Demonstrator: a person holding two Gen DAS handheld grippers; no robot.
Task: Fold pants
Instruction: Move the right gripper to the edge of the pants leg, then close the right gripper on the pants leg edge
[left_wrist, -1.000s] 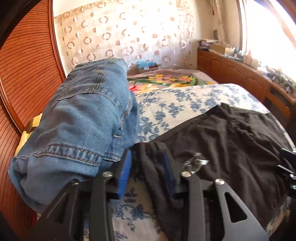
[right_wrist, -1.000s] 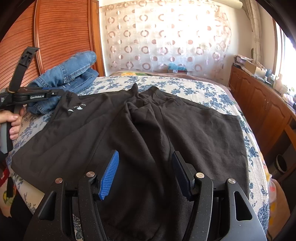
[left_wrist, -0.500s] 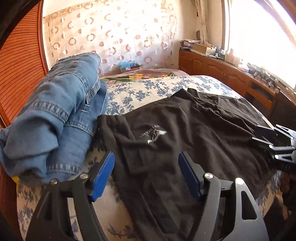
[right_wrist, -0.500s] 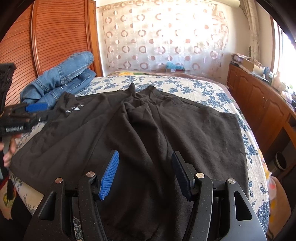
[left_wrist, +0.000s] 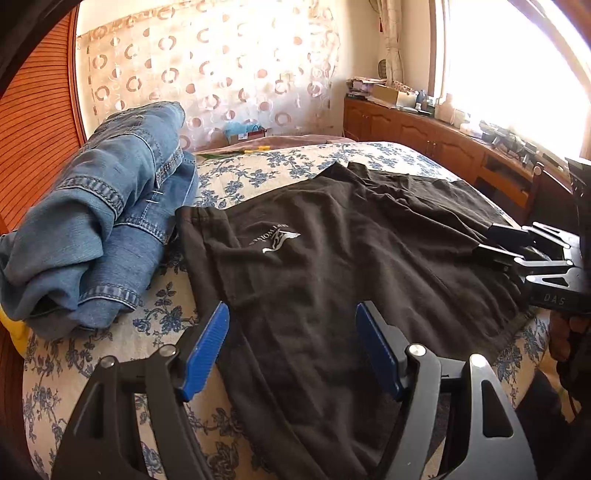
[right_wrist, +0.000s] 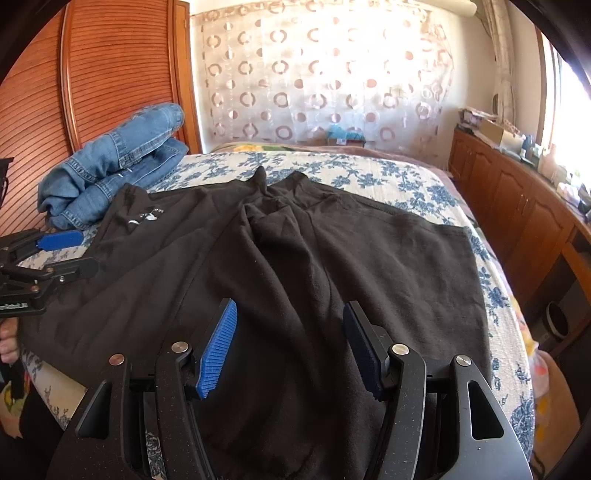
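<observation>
Black fleece pants (right_wrist: 332, 266) lie spread crosswise on the floral bed (right_wrist: 388, 177); left tongs (left_wrist: 291, 347) and right tongs (right_wrist: 288, 343) hover above, both agape, empty.

We see both grippers matte black: left gripper (left_wrist: 291, 347) and right gripper (right_wrist: 290, 341) have ribbed blue pads (right_wrist: 218, 349), silver pivot screws (left_wrist: 413, 349), slotted triangular finger arms.

A bed (right_wrist: 413, 184) with a cream, blue-flowered cover carries black pants (right_wrist: 295, 266) spread flat across its middle and a heap of blue jeans (right_wrist: 114, 166) beside them at the edge by the wooden wall.
</observation>
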